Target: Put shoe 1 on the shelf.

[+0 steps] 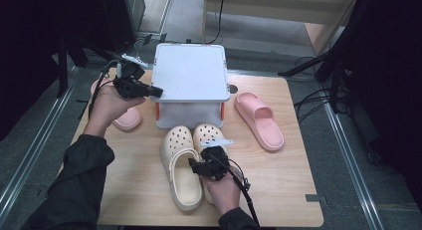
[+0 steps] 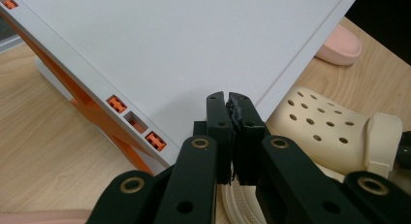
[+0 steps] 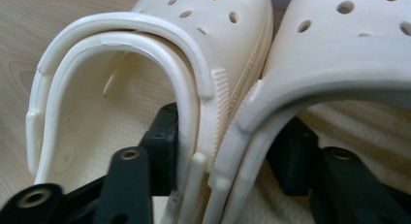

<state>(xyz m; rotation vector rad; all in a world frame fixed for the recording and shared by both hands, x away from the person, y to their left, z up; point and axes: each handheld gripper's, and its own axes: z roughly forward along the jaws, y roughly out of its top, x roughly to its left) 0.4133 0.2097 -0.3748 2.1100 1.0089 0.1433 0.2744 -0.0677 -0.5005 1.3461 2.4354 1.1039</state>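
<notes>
The right gripper (image 1: 203,163) sits over the 2 cream clogs at the near middle of the table (image 1: 278,190). In the right gripper view, 1 jaw reaches inside the left clog (image 3: 121,88) and the other inside the right clog (image 3: 339,54), so the 2 adjoining inner side walls stand together between the jaws. The jaws are set fairly wide; whether the pads already press on those walls cannot be told. The clogs lie side by side, touching along their sides, toes pointing toward the white rack (image 1: 190,70).

The left gripper (image 1: 158,91) is held at the rack's left front corner, jaws closed tight together with nothing between them, as the left gripper view shows (image 2: 228,100); the tips hover just above the rack's top edge.

Counted: 2 cream clogs, 2 pink slides, 1 rack, 2 grippers. 1 pink slide (image 1: 260,119) lies right of the rack, well apart from the clogs; the other pink slide (image 1: 127,119) lies left of the rack, partly under the left hand (image 1: 107,108).

The rack's white top shelf is bare, and its lower level stands just behind the clogs' toes.
</notes>
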